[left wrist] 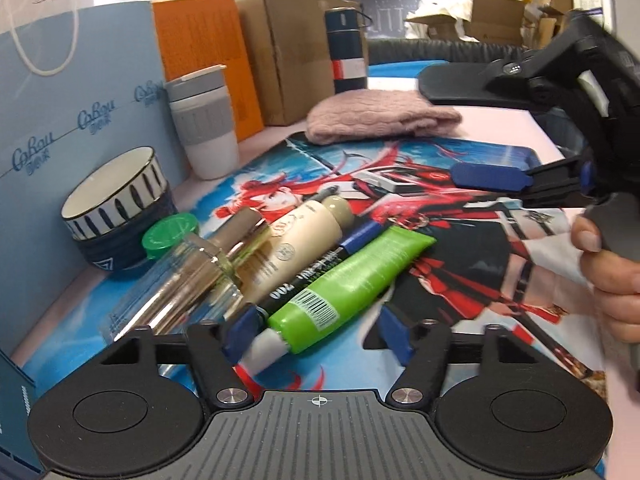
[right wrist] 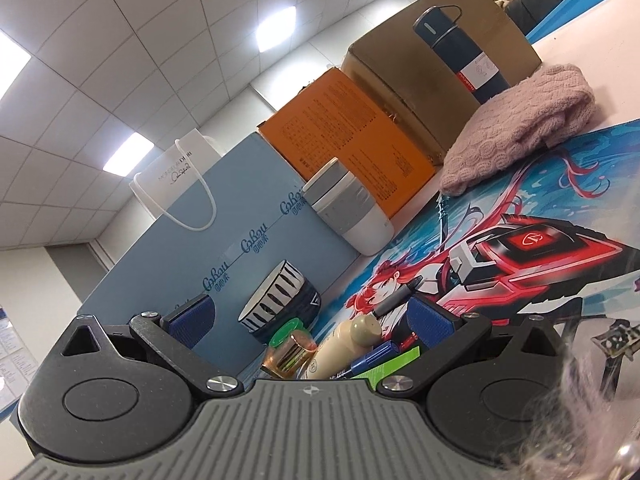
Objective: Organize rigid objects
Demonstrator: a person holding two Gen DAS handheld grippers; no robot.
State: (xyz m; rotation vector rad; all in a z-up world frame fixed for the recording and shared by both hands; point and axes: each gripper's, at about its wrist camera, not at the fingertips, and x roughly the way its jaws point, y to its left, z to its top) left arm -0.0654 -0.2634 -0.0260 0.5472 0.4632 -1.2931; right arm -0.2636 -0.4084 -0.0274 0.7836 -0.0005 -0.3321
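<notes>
The left gripper (left wrist: 316, 334) is sitting low over the printed mat (left wrist: 492, 160), its jaws spread wide and gripping nothing; the white cap of the green tube (left wrist: 348, 280) is lying between the blue pads, nearer the left one, so I judge the tube is being lined up for a pick. The tube is lying flat, its long axis running from near-left to far-right, cap pointing toward the camera and crimped end pointing away. Just to its left a dark marker (left wrist: 320, 266), a cream bottle (left wrist: 298, 242) and a clear glass bottle (left wrist: 192, 284) with a gold cap are lying side by side on roughly the same diagonal, touching one another, probably because they were gathered as one cluster; a green lid (left wrist: 170, 236) is resting between them and the striped bowl (left wrist: 116, 204), which is tilting toward the camera against the blue bag (left wrist: 60, 120).

The right gripper (right wrist: 310, 316) is hanging at the right, angled upward, its jaws wide apart and holding nothing; it is looking over the same cluster from the near side. A white-and-grey cup (left wrist: 204, 124), a pink knit piece (left wrist: 380, 118) and a dark flask (left wrist: 346, 50) are standing farther back, well apart from the tube.
</notes>
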